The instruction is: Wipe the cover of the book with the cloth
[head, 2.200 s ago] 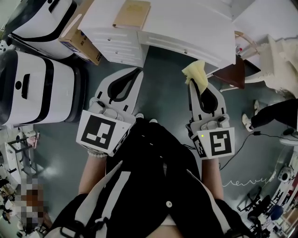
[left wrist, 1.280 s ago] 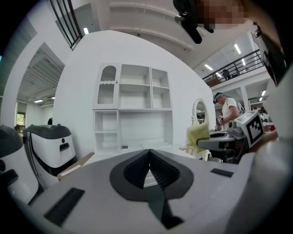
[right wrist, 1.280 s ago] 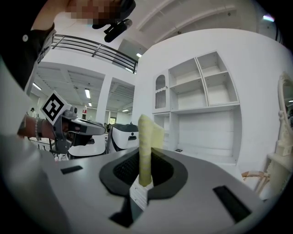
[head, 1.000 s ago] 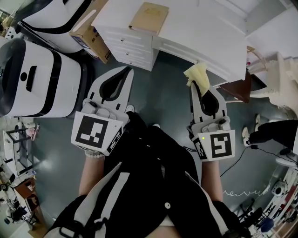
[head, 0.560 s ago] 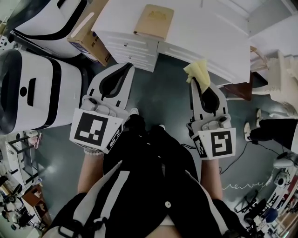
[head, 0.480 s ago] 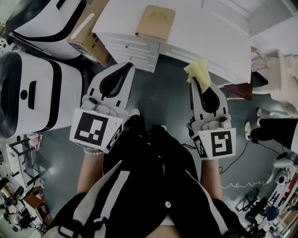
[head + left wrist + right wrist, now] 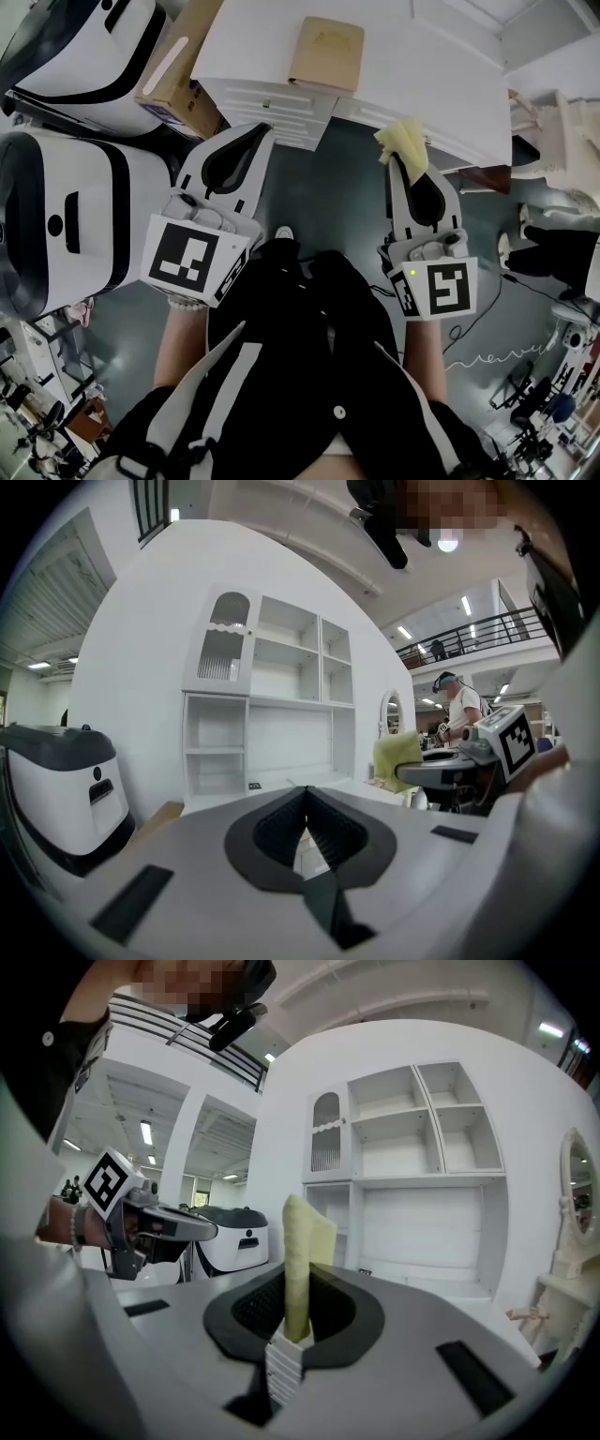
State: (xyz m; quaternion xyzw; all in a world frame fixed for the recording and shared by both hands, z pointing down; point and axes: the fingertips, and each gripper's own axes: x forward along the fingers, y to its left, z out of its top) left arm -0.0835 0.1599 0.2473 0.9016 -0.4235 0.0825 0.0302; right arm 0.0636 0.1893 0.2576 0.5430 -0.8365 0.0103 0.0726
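Observation:
A tan book [image 7: 326,53] lies flat on the white desk [image 7: 422,66], near its front edge. My right gripper [image 7: 395,157] is shut on a pale yellow cloth [image 7: 403,142] that sticks out past its tips, just short of the desk edge, to the right of the book. The same cloth [image 7: 300,1260] stands upright between the right gripper's [image 7: 296,1321] jaws in the right gripper view. My left gripper [image 7: 265,132] is shut with nothing in it, its tips at the desk's drawer front below and left of the book. Its jaws [image 7: 306,803] meet in the left gripper view.
White drawers [image 7: 267,98] sit under the desk. A cardboard box [image 7: 183,66] and two large white-and-black machines [image 7: 56,216] stand at the left. A brown chair seat [image 7: 483,178] and cables are at the right. A white shelf unit [image 7: 272,705] rises behind the desk.
Both grippers have moved toward the desk together; the book and desk sit closer and more central in the head view. The cloth stays clamped in the right gripper.

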